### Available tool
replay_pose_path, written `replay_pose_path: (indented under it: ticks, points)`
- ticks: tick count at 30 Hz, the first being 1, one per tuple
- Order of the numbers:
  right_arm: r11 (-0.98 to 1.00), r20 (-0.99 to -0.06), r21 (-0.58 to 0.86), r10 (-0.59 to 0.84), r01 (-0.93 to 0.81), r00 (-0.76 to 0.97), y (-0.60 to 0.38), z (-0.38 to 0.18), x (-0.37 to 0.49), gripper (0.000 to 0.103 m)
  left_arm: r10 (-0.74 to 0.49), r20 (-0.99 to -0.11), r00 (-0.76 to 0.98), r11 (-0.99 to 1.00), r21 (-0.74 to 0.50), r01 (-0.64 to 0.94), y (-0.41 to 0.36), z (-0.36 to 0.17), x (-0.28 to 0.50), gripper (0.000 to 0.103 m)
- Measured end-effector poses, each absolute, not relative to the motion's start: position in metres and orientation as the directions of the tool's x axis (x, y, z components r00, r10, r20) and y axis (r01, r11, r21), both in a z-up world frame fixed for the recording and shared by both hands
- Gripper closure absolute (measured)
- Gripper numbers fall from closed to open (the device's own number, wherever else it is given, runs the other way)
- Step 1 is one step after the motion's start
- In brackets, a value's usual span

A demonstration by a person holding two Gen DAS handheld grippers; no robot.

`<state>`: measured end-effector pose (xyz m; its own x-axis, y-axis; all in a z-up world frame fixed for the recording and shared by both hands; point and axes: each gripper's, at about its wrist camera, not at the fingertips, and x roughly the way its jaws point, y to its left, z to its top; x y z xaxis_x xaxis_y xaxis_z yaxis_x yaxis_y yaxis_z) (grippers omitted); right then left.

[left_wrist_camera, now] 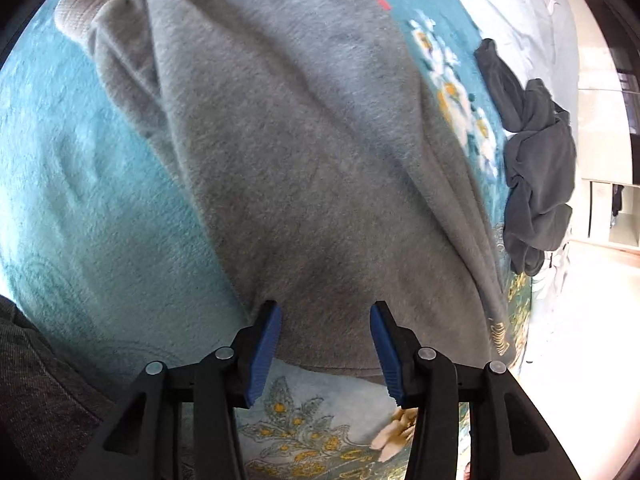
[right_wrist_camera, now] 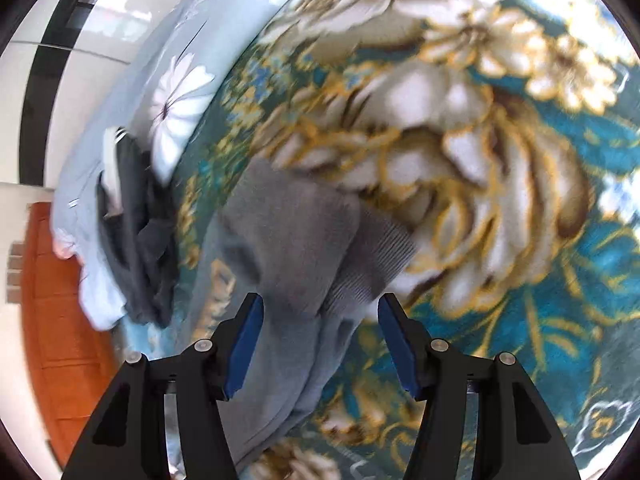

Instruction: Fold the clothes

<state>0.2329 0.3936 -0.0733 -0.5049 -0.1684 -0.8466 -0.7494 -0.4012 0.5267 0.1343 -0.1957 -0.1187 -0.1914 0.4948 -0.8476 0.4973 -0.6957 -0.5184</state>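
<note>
Underneath everything, a teal blanket (left_wrist_camera: pixel 80 200) with big cream and gold flowers, spreading out past the grey sweatshirt (left_wrist_camera: pixel 300 160) on all sides. Beyond the sweatshirt's far side, a pale blue sheet (left_wrist_camera: pixel 520 20) printed with white daisies, running along the blanket's edge. Past that sheet, in the right wrist view, an orange door (right_wrist_camera: pixel 60 320), blurred.

Next in size, the sweatshirt itself: laid out on the blanket, creased lengthwise, filling the middle of the left wrist view, with a ribbed band (left_wrist_camera: pixel 76 12) at its far end. Near edge lying close to the camera, across the blanket's flowered border.

Beside the sweatshirt, toward the pale sheet, a crumpled dark grey garment (left_wrist_camera: pixel 536 176), apart from it, with a strip of blanket between. On the opposite side, at the frame's lower corner, a patch of dark denim (left_wrist_camera: pixel 32 380), likely the person's leg.

Left gripper (left_wrist_camera: pixel 325 312) poised over the sweatshirt's near edge, blue-padded fingers (left_wrist_camera: pixel 266 340) spread apart, tips down at the cloth, grey fabric lying flat between them and not pinched.

Right gripper (right_wrist_camera: pixel 320 304) above a sleeve of the same sweatshirt, fingers (right_wrist_camera: pixel 246 340) likewise spread, gripping nothing. Just ahead of the tips, the sleeve's ribbed cuff (right_wrist_camera: pixel 372 264), resting on the blanket's flowers, somewhat blurred.
</note>
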Motion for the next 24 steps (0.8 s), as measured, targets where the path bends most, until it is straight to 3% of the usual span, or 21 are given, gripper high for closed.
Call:
replay_pose_path:
  ticks: [4, 8, 10, 11, 12, 15, 20, 24]
  points:
    - [-0.270, -0.833, 0.553, -0.145, -0.788, -0.535, 0.402, -0.090, 0.239, 0.042, 0.553, -0.771, -0.316, -0.660, -0.636, 0.400, -0.192, -0.100, 0.135, 0.053]
    - [-0.166, -0.822, 0.569, -0.110, -0.805, -0.559, 0.404, -0.093, 0.241, 0.040, 0.582, -0.742, -0.332, -0.622, -0.670, 0.406, -0.196, -0.103, 0.130, 0.053]
    - [-0.163, -0.830, 0.558, -0.098, -0.814, -0.549, 0.405, -0.088, 0.236, 0.052, 0.595, -0.730, -0.337, -0.600, -0.682, 0.419, -0.198, -0.107, 0.128, 0.053]
    - [-0.209, -0.838, 0.544, -0.091, -0.813, -0.538, 0.400, -0.079, 0.230, 0.074, 0.597, -0.725, -0.344, -0.593, -0.687, 0.420, -0.199, -0.107, 0.126, 0.053]
    - [-0.254, -0.846, 0.529, -0.083, -0.810, -0.527, 0.395, -0.070, 0.223, 0.082, 0.599, -0.717, -0.357, -0.584, -0.696, 0.417, -0.200, -0.105, 0.126, 0.053]
    - [-0.391, -0.866, 0.477, -0.054, -0.787, -0.498, 0.378, -0.041, 0.204, 0.084, 0.608, -0.680, -0.410, -0.547, -0.733, 0.404, -0.206, -0.103, 0.129, 0.052]
    - [-0.830, -0.853, 0.291, 0.001, -0.476, -0.523, 0.267, 0.034, 0.147, 0.085, 0.616, -0.638, -0.463, -0.491, -0.770, 0.407, -0.225, -0.100, 0.141, 0.052]
    - [-0.991, -0.853, 0.042, 0.032, -0.129, -0.521, 0.140, 0.037, 0.125, 0.085, 0.616, -0.618, -0.489, -0.464, -0.785, 0.409, -0.235, -0.099, 0.146, 0.052]
